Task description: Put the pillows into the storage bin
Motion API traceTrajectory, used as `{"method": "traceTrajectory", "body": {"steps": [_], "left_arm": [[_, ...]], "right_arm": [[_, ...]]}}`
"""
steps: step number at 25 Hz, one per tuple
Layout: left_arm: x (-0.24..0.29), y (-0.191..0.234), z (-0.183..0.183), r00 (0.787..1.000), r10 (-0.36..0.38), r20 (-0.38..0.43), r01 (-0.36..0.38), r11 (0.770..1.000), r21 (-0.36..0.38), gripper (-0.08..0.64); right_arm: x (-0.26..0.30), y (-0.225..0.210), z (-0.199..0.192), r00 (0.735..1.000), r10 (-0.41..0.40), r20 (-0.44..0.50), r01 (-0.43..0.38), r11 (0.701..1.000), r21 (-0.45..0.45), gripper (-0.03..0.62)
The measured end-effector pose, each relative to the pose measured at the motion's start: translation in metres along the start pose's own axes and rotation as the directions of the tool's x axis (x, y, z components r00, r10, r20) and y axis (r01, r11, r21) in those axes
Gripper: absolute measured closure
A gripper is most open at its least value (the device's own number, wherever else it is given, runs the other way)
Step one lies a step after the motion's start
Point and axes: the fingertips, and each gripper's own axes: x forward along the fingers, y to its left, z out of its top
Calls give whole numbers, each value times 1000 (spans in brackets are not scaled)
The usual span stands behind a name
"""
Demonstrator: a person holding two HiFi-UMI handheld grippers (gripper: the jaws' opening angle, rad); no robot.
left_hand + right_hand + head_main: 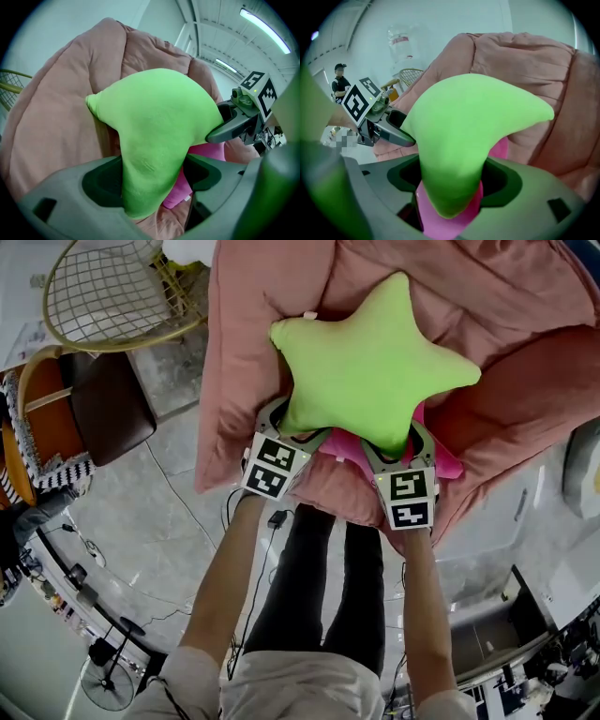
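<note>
Left gripper (296, 429), right gripper (395, 442): I am holding jaws wide apart, each straddling one point of green star pillow (375, 362), clamping nothing; pillow lying on magenta pillow (345, 446) at pink padding's (253, 352) near edge, likely for release.

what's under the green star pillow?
A pink pillow: only its edge shows below the green star pillow. The rest is covered. Both lie on the salmon cushion.

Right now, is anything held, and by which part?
Nothing looks gripped; two points of the star pillow sit loose in the open left gripper and right gripper.
</note>
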Motion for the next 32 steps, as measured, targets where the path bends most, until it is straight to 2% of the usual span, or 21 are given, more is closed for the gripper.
{"method": "traceTrajectory", "body": {"steps": [5,9,14,18,22,25,29,30,32], "left_arm": [[-13,-12,9,999,3,48,-3,1000,1,211],[-23,-42,23,995,-18,94,18,1000,1,225],[-28,-89,39,987,-87,138,85,996,19,227],[-24,-139,50,977,-151,150,141,987,78,227],[-18,-193,54,968,-223,119,203,967,157,227],[-15,-233,56,961,-259,98,235,949,209,227],[-17,-286,44,954,-291,74,268,936,227,230],[-17,-297,43,953,-296,67,272,931,244,230],[-15,-319,44,949,-311,42,284,909,306,230]], "right_arm": [[-23,1,11,995,-43,85,46,998,-31,296],[-60,-6,11,985,-94,142,103,993,-51,304],[-113,-19,-2,967,-179,180,191,980,-50,304],[-159,-33,-30,945,-257,201,265,964,-11,304],[-200,-46,-70,926,-321,196,312,947,76,304],[-228,-52,-101,919,-346,189,327,937,124,302],[-267,-56,-140,911,-364,193,344,930,127,301],[-274,-56,-150,910,-368,193,344,928,146,301],[-287,-59,-173,900,-390,196,337,906,255,301]]}}
